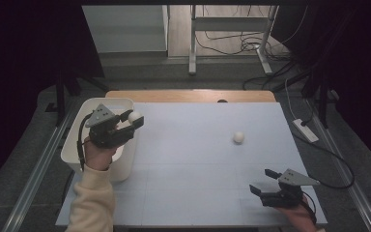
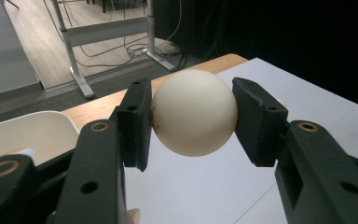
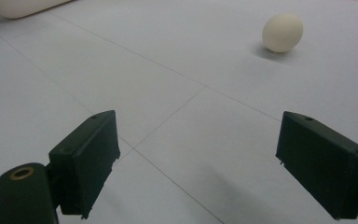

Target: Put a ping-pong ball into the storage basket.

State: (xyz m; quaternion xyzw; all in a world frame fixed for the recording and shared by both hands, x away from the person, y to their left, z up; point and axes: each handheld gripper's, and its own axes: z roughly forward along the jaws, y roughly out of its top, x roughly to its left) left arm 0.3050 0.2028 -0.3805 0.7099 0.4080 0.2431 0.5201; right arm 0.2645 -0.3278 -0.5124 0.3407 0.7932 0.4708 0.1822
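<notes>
Left gripper (image 1: 129,119): pinching smooth cream-white ball (image 2: 194,112), left of frame, above white plastic bin (image 1: 77,137). Right gripper (image 1: 263,181): jaws spread, lower right. Second cream-white ball (image 1: 238,137): right of centre, pale table (image 1: 188,159).

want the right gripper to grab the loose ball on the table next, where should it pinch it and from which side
Pinch the loose ball across its widest middle. It is round, so no side grips better, and it lies free on the table. The right gripper, jaws open, already faces it in the right gripper view, so come in low from that near side, pads level with its centre; it may roll.
</notes>
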